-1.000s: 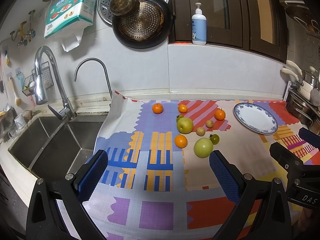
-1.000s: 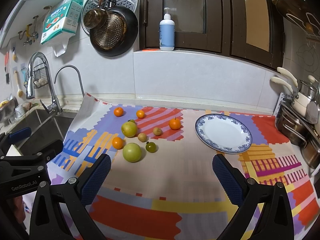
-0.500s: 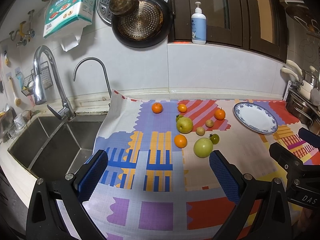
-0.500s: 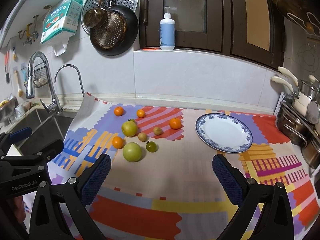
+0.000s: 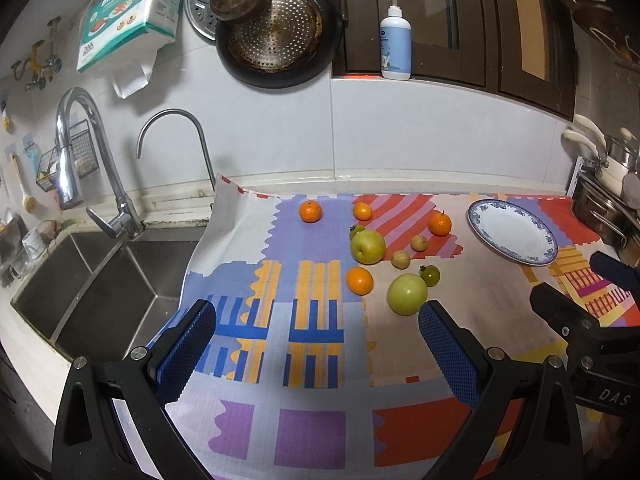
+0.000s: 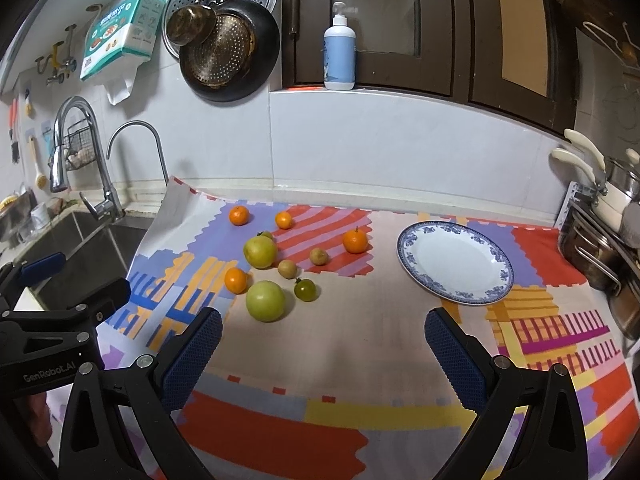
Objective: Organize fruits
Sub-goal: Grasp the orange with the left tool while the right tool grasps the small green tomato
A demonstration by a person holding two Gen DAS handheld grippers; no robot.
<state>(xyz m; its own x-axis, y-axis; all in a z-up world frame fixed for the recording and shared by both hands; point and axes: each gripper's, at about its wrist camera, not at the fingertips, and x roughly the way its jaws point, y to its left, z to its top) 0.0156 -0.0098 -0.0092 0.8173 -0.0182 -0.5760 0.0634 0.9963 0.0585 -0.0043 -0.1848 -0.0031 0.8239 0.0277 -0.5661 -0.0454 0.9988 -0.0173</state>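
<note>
Several fruits lie loose on a patterned cloth [image 5: 312, 360]: two large green apples [image 5: 407, 294] [image 6: 265, 301], another green apple [image 5: 367, 246], several small oranges [image 5: 359, 280] [image 6: 355, 241], two brownish small fruits [image 6: 287, 269] and a small green tomato [image 6: 305, 289]. A white plate with a blue rim [image 6: 496, 292] [image 5: 548, 252] sits bare to the right of them. My left gripper [image 5: 316, 344] is open over the cloth, short of the fruits. My right gripper [image 6: 322, 348] is open too, nothing between its fingers, between fruits and plate.
A steel sink [image 5: 92, 280] with two taps [image 5: 80, 152] lies left of the cloth. Pans [image 5: 280, 28] hang on the wall, a soap bottle [image 6: 340, 56] stands on the sill. Pots and a rack [image 6: 600, 232] crowd the right edge.
</note>
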